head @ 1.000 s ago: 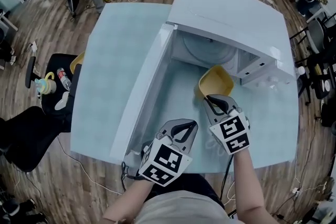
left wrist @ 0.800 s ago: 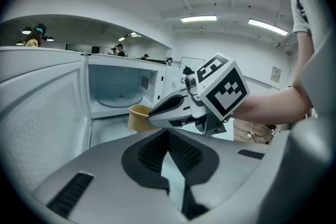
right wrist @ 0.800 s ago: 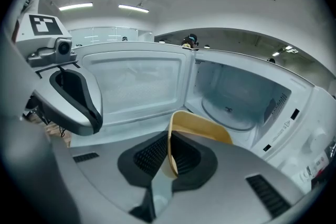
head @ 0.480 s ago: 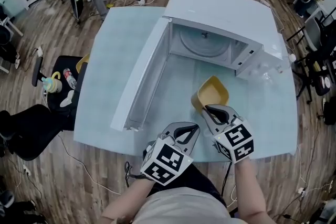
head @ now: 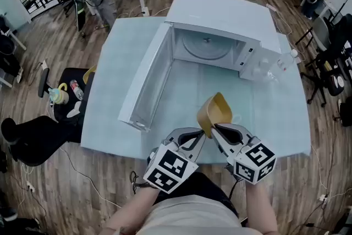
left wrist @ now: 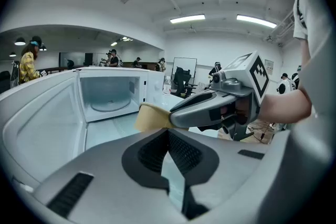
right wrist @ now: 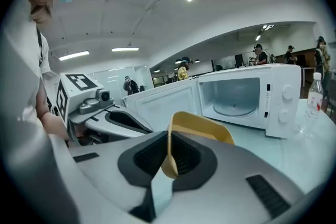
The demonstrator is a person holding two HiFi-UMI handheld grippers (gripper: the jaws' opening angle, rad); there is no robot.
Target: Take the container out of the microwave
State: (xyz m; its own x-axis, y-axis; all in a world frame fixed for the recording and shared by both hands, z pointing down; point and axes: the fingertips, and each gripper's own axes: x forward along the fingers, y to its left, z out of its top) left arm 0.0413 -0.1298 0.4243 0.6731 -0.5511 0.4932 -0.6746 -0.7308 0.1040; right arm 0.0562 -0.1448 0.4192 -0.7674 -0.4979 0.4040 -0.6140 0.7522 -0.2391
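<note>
A second before, the yellow container (head: 213, 111) was just in front of the opening of the microwave (head: 220, 14). Now it had come toward the person, to above the near edge of the table (head: 113, 63), and it hung tilted in the air. The right gripper (head: 212, 128) pinched its thin rim between the ribbed pads. The left gripper (head: 200, 133) stayed beside it, jaws pressed together on nothing. So the taking out was, I judge, done (only the setting down remained). The container looked like smooth plastic, a rounded square bowl. The microwave was glossy white, with its door (head: 144, 77) wide open and a round glass plate (head: 206, 48) inside.
</note>
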